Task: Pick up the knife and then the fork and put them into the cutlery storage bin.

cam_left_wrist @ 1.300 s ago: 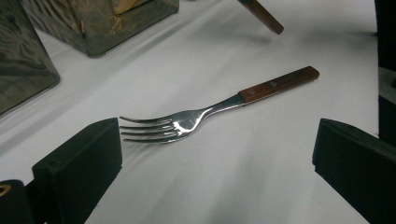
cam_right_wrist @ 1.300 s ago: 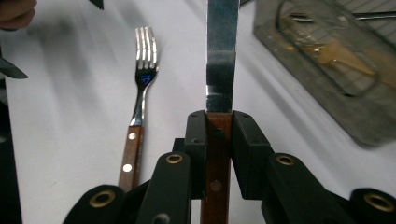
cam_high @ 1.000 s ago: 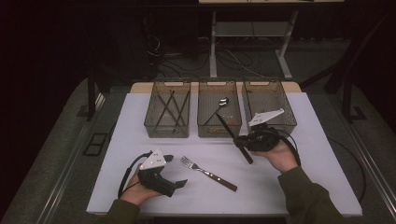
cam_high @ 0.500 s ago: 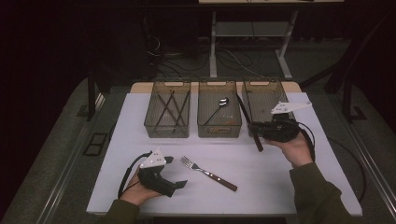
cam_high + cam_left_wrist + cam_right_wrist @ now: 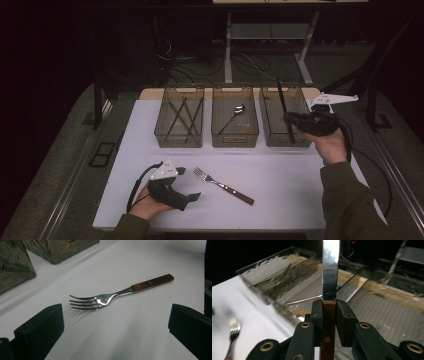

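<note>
Cutlery sorting is the work in hand, and the pieces are thin, rigid metal with wooden handles: light, stiff, not fragile, but slick on the polished parts. At the left, the left gripper [image 5: 187, 197] rests on the white desk [image 5: 280, 175] with its jaws apart and nothing between them, pointed at the fork [image 5: 117, 293], which lies flat just ahead of it, tines toward the gripper. Its brown riveted handle is probably the best place to take hold, since the shiny neck and tines would likely slip between flat pads, and lying so low it may need a pinch across the handle's sides. Beyond stand three clear bins; the left bin [image 5: 179, 131] holds dark sticks, the middle bin [image 5: 235, 132] a spoon [image 5: 233, 116]. At the right, the right gripper [image 5: 329, 315] has its jaws clamped on the wooden handle of a knife [image 5: 330, 270], blade upright, above the right bin [image 5: 272, 134]. That grip on the wood looks secure.
</note>
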{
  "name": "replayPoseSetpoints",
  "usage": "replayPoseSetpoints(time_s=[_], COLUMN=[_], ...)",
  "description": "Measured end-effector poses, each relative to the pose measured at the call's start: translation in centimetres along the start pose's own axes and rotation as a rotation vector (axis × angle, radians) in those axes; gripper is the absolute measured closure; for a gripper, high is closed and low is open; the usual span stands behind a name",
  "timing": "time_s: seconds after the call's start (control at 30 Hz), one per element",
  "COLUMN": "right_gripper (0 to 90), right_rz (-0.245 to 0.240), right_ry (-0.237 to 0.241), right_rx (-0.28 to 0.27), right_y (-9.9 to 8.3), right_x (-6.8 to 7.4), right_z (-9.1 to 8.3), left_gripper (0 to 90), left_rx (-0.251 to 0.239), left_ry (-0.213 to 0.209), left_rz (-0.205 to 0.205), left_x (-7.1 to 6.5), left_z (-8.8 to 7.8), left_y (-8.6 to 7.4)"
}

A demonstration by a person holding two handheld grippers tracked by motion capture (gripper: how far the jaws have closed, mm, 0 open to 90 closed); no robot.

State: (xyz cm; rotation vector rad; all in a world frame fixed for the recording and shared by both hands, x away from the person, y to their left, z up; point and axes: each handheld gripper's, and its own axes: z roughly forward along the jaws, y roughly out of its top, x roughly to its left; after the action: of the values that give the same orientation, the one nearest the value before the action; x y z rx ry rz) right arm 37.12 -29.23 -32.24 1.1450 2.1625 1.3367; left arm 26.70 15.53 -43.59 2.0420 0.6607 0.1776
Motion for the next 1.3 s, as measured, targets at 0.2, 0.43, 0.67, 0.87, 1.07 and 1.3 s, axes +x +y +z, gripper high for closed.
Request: replayPoseSetpoints(time_s=[0.2,0.43,0.67,0.87,1.07,1.3], right_gripper=[77.0,77.0,77.0,77.0,77.0,76.9], right_rz=[0.025,0.054,0.081,0.104,0.116,0.104], right_ry=[-0.061,-0.160,-0.218,-0.218,-0.219,-0.229], right_rx=[-0.020,0.015,0.047,0.067,0.110,0.184], right_y=[1.4,1.7,0.4,-1.2,-2.6,-3.3], right_x=[-2.0,-4.7,-6.7,-7.5,-8.0,-8.2], right_z=[-0.2,0.9,2.1,3.0,3.8,4.5], left_gripper=[0.0,0.0,0.0,0.0,0.0,0.0], left_rx=[-0.002,-0.003,-0.003,-0.006,-0.005,-0.001], left_ry=[0.000,-0.003,-0.005,-0.008,-0.011,-0.013], left_rz=[0.000,-0.001,0.001,0.002,0.002,0.004], left_x=[-0.1,-0.1,-0.2,-0.2,-0.2,-0.2], left_z=[0.0,0.1,0.0,0.0,0.0,0.1], left_y=[0.0,0.0,0.0,0.0,0.0,0.0])
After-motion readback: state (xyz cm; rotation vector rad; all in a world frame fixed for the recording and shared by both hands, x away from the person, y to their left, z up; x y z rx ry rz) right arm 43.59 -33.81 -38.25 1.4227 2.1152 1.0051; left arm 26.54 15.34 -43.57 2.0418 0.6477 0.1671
